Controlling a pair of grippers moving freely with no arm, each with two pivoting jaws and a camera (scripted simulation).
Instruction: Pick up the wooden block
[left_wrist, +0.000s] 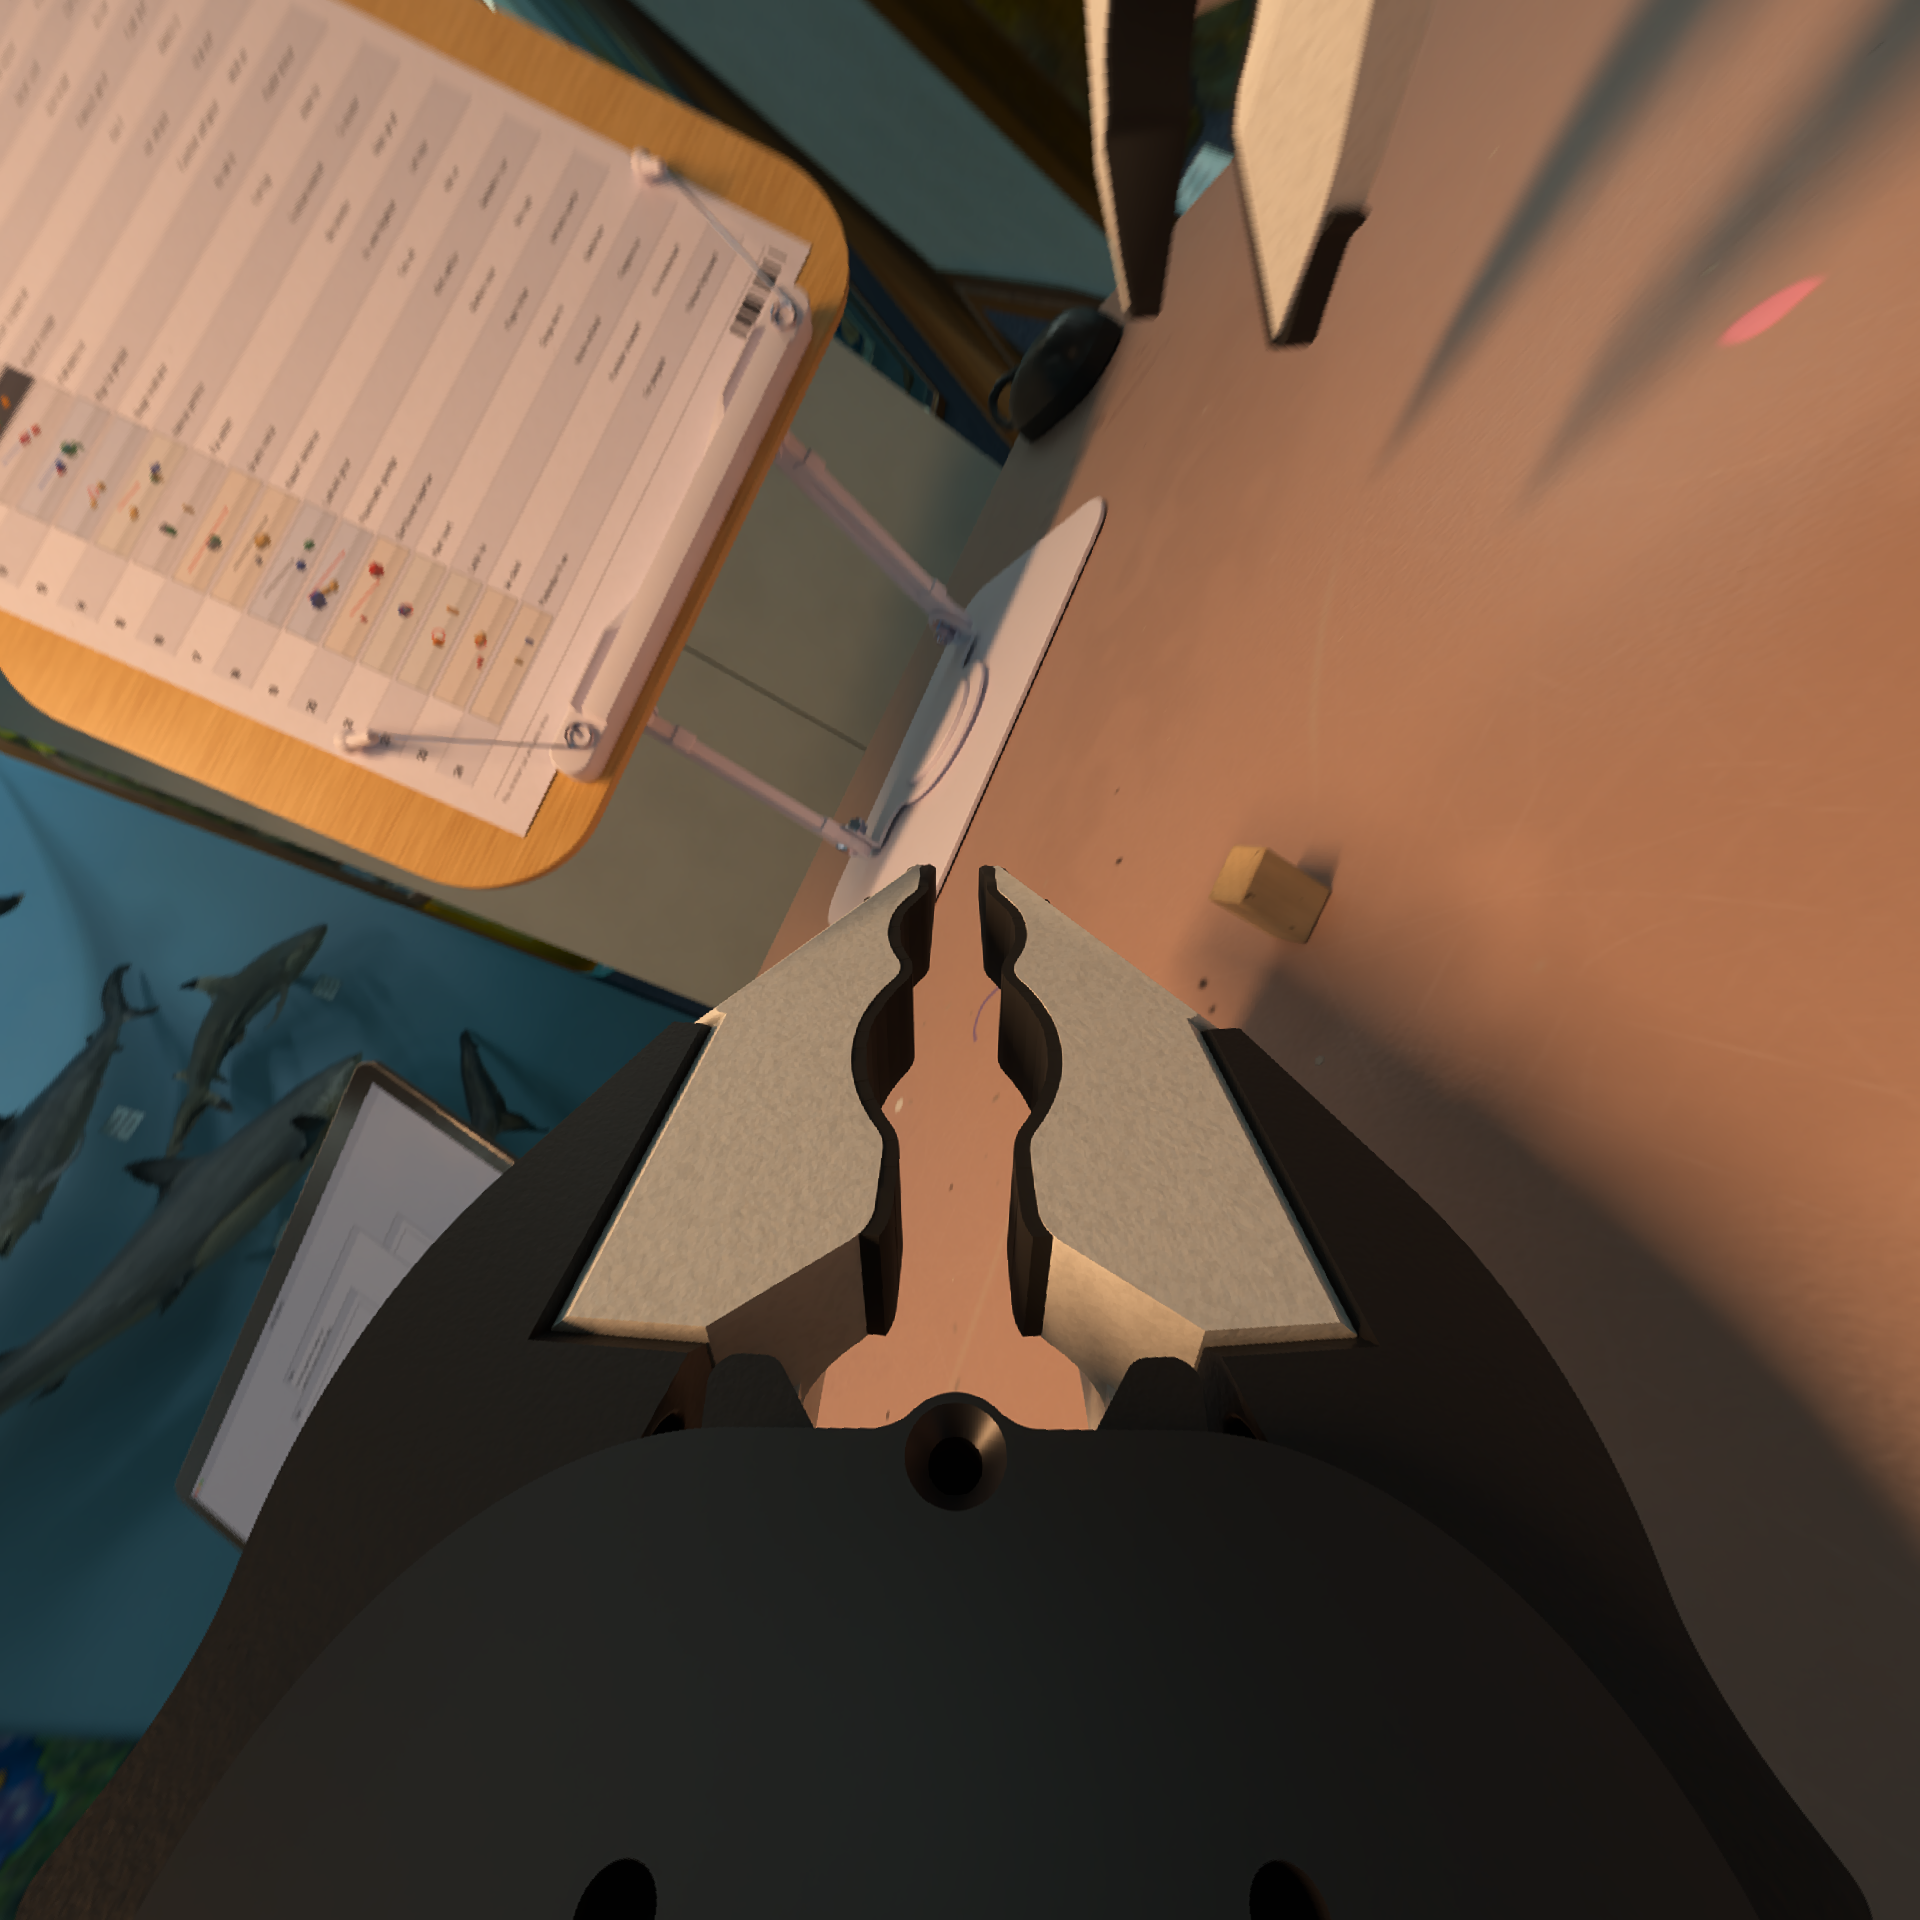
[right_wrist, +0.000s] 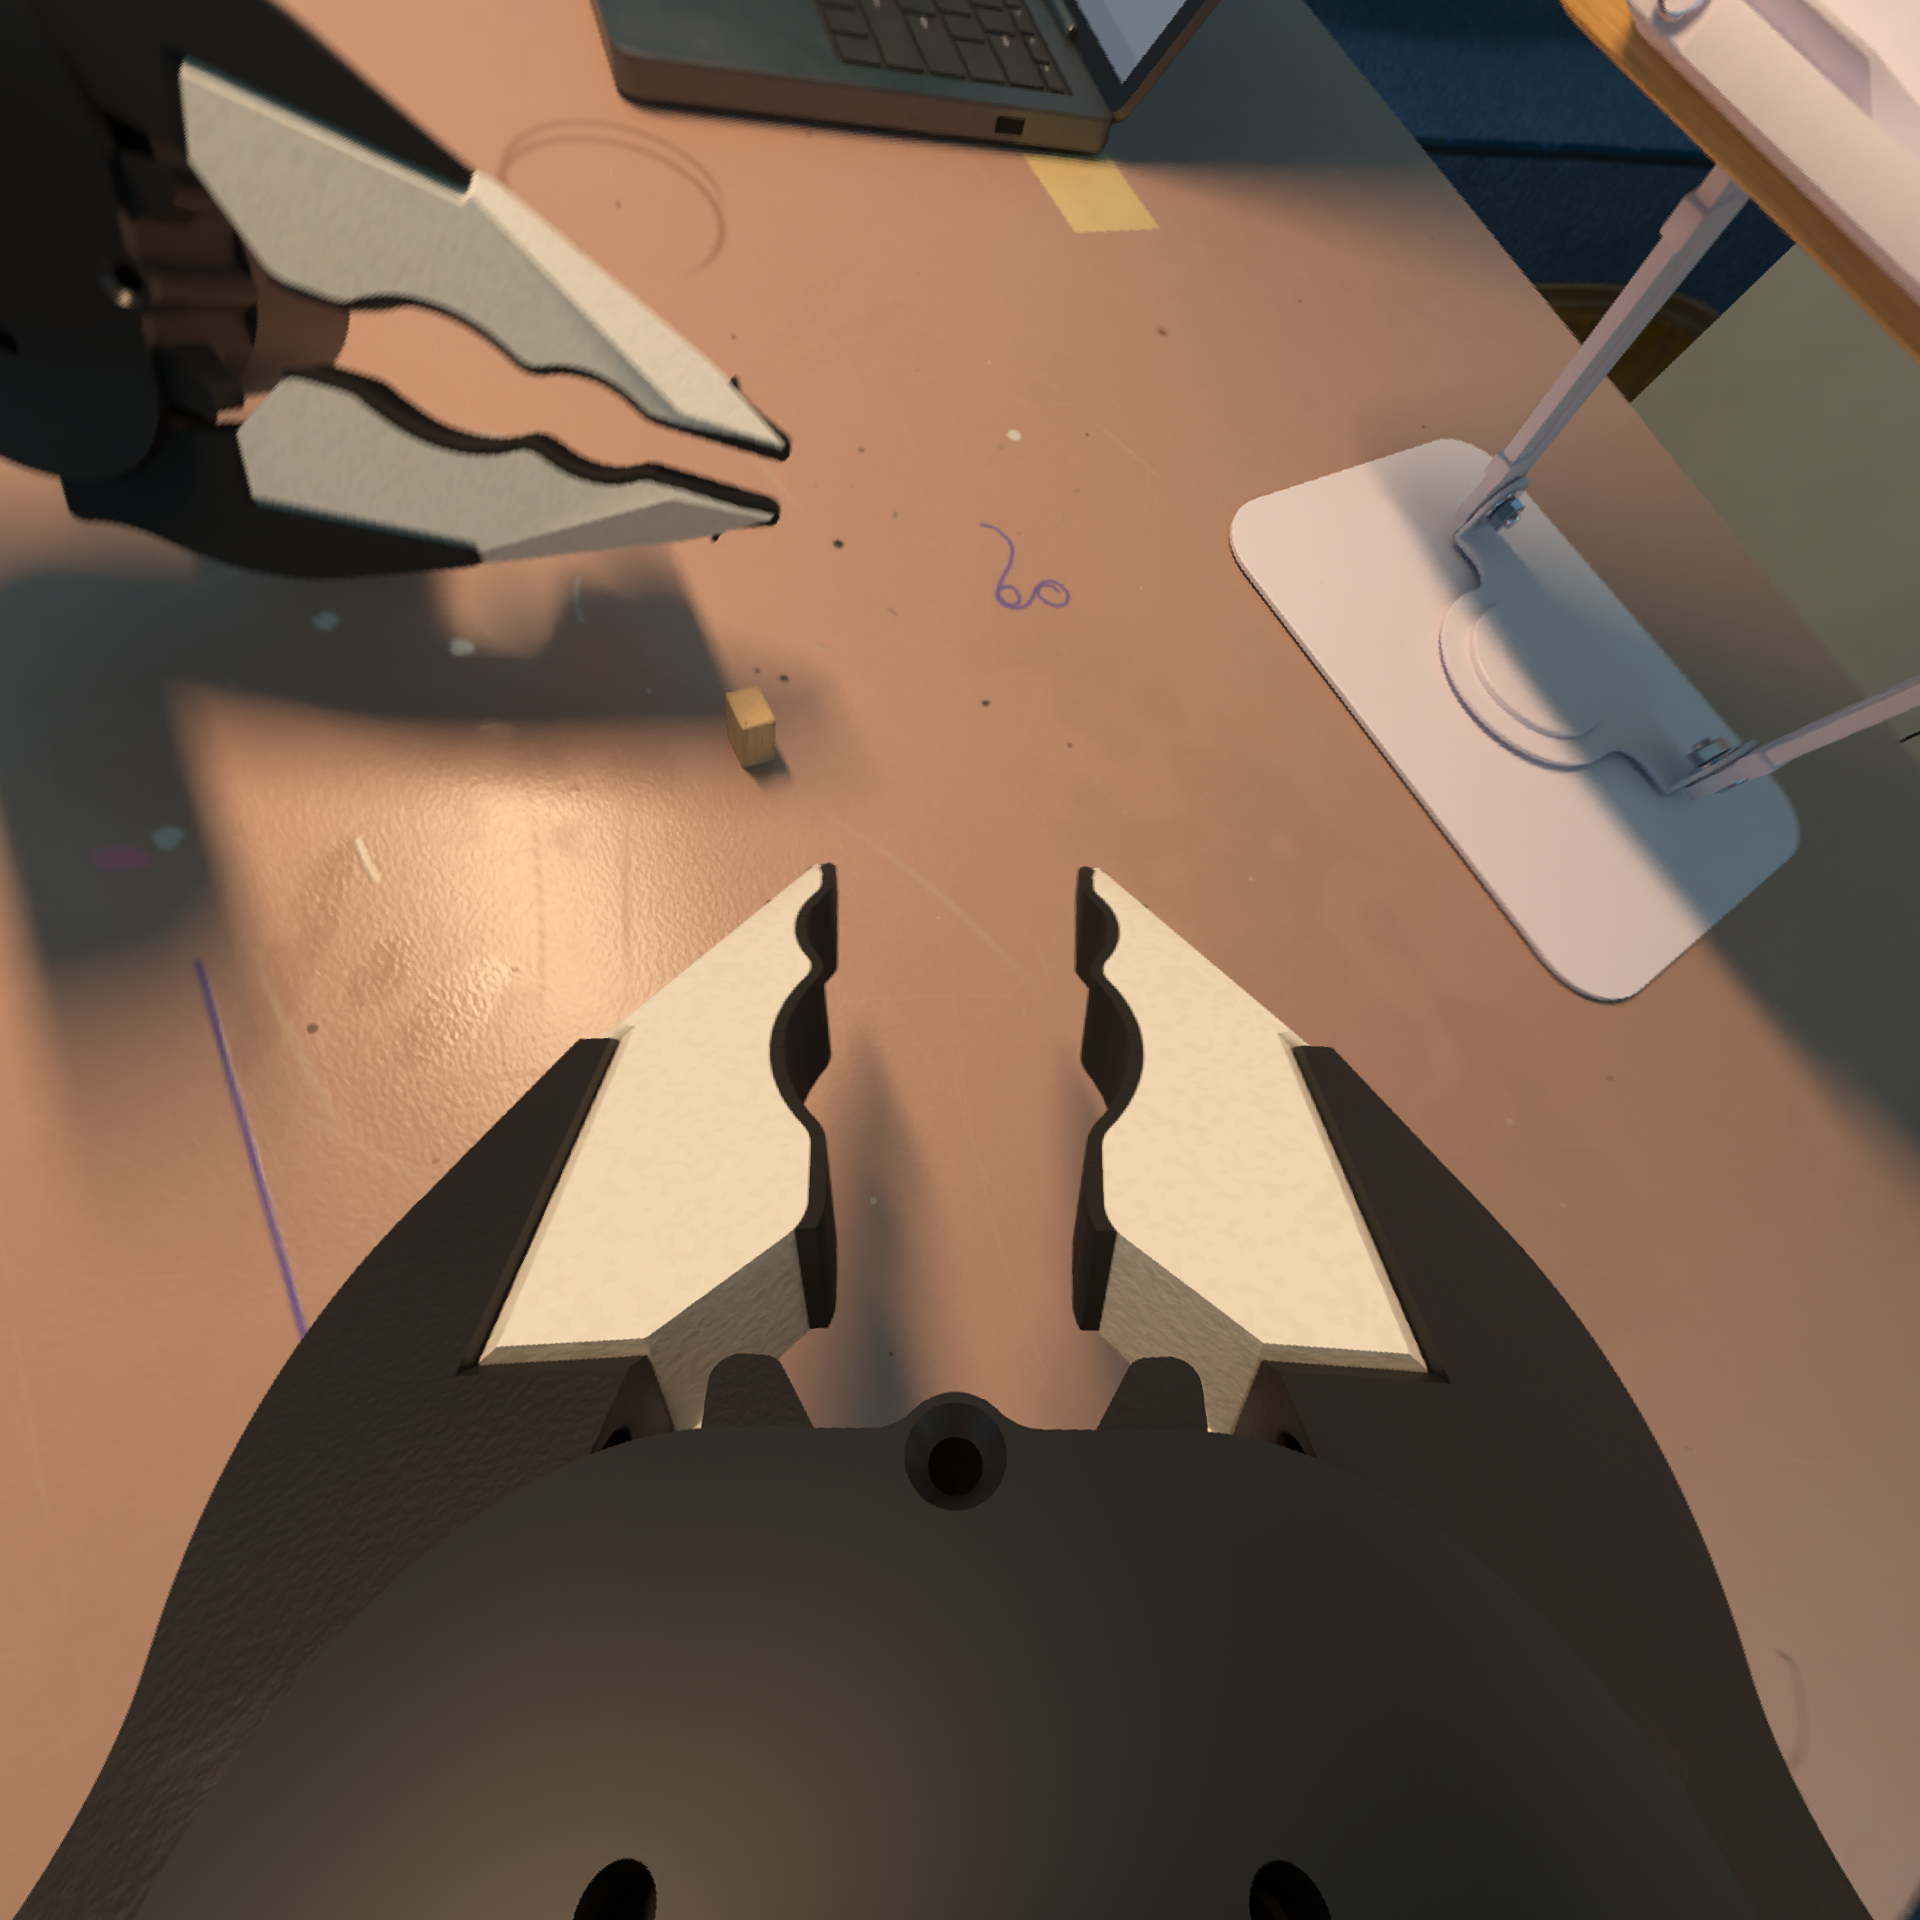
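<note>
The small wooden block (right_wrist: 751, 726) in the middle of the table (right_wrist: 1143, 779) looks light and hard, so the open right tool (right_wrist: 954, 873) could pinch its flat sides, while the left tool (left_wrist: 957, 875) is almost closed and empty.

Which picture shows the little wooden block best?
The left wrist view: the wooden block looks larger there, lying alone on the table. The right wrist view shows it smaller, unobstructed, ahead of the right gripper.
</note>
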